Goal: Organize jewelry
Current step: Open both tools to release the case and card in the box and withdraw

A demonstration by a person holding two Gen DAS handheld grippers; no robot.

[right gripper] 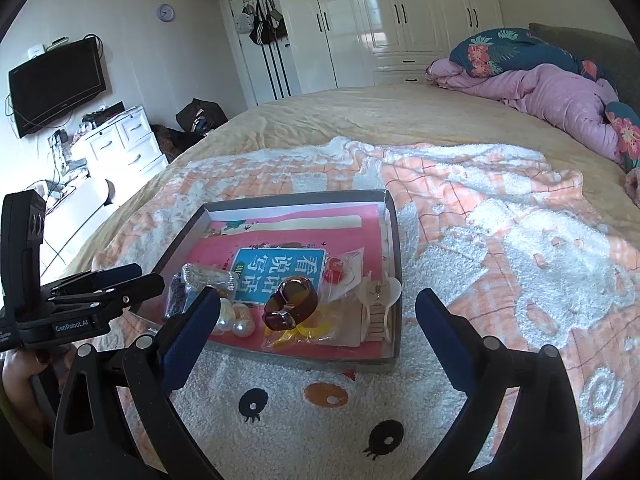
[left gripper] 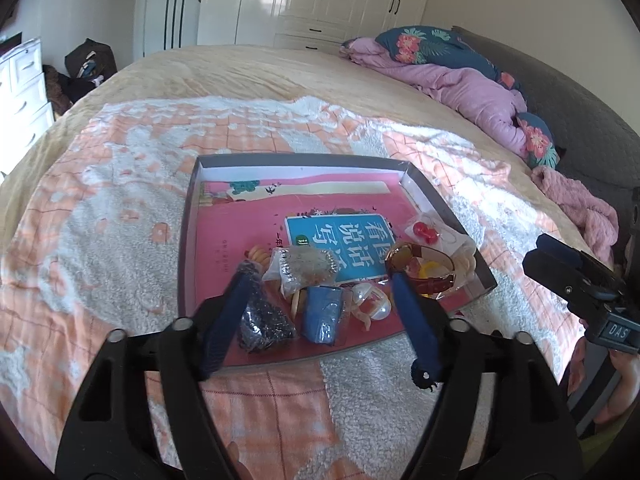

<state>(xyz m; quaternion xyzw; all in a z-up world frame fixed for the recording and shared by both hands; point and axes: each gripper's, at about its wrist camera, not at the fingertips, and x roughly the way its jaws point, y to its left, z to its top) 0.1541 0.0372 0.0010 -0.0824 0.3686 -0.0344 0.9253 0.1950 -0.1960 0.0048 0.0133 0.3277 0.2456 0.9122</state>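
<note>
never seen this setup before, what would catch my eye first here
The shallow tray in the middle of the bed, lined with a bright pink book and heaped at its near end with jewelry: a brown watch, pearls and a white hair claw. Next, the open left gripper poised over that pile, and the open right gripper at the tray's near edge. Behind, a pink quilt is bunched at the headboard.

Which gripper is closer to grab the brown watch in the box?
Probably the left gripper: its open right finger already sits beside the brown watch. The right gripper, also open, hangs short of the box.
</note>
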